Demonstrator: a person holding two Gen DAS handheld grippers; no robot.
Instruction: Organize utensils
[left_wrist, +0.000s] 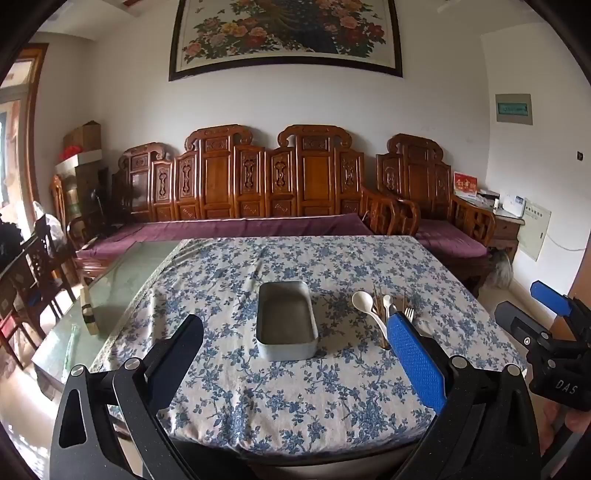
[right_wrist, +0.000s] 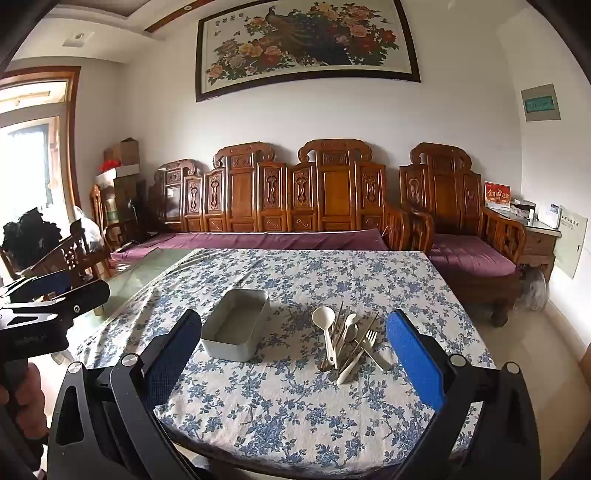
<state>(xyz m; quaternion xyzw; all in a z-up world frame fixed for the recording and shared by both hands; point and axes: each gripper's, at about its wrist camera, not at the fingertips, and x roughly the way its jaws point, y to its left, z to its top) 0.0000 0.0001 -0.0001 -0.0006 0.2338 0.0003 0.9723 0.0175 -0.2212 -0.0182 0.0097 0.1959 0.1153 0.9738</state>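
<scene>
An empty grey rectangular tin (left_wrist: 287, 320) (right_wrist: 236, 329) stands on the blue-flowered tablecloth (left_wrist: 295, 398) (right_wrist: 295, 406). To its right lies a pile of utensils (right_wrist: 349, 341): a white spoon (left_wrist: 367, 308) (right_wrist: 325, 328), a smaller white spoon, a metal fork (right_wrist: 373, 345) (left_wrist: 409, 314) and wooden chopsticks. My left gripper (left_wrist: 295, 354) is open and empty, held above the table's near edge, facing the tin. My right gripper (right_wrist: 291, 350) is open and empty, facing the gap between tin and pile. Each gripper shows at the edge of the other's view.
A bare glass tabletop (left_wrist: 110, 291) extends left of the cloth, with a small brush (left_wrist: 88, 310) on it. Wooden chairs stand at the left, a carved wooden sofa (right_wrist: 295, 206) with purple cushions behind the table, and an armchair at the right.
</scene>
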